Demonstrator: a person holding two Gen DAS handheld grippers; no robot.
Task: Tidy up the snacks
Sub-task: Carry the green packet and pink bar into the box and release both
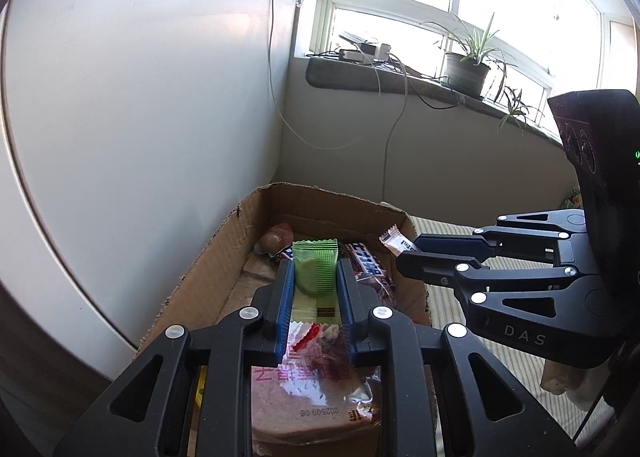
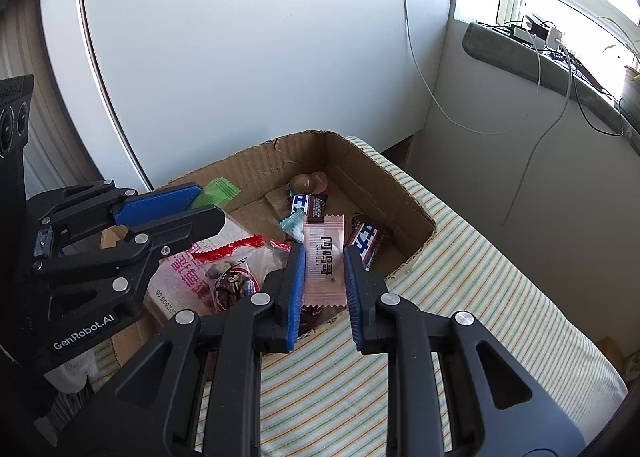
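Left tongs (image 1: 316, 277) grip a green pack (image 1: 316, 269), right tongs (image 2: 324, 277) a pink bar (image 2: 324, 257). Both are over the box (image 2: 400, 193). Several snacks are already below, so it's probably well along.

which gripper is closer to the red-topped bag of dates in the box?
Left. The left gripper, shut on a green packet, hangs right over the date bag. The right gripper, shut on a pink packet, is off to the bag's side near the box's front edge.

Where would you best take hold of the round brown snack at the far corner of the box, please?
Grip the round brown snack across its rounded middle, coming straight down from above: it sits tight in the cardboard box corner, so the walls block side approaches. Both claws already hold wrappers.
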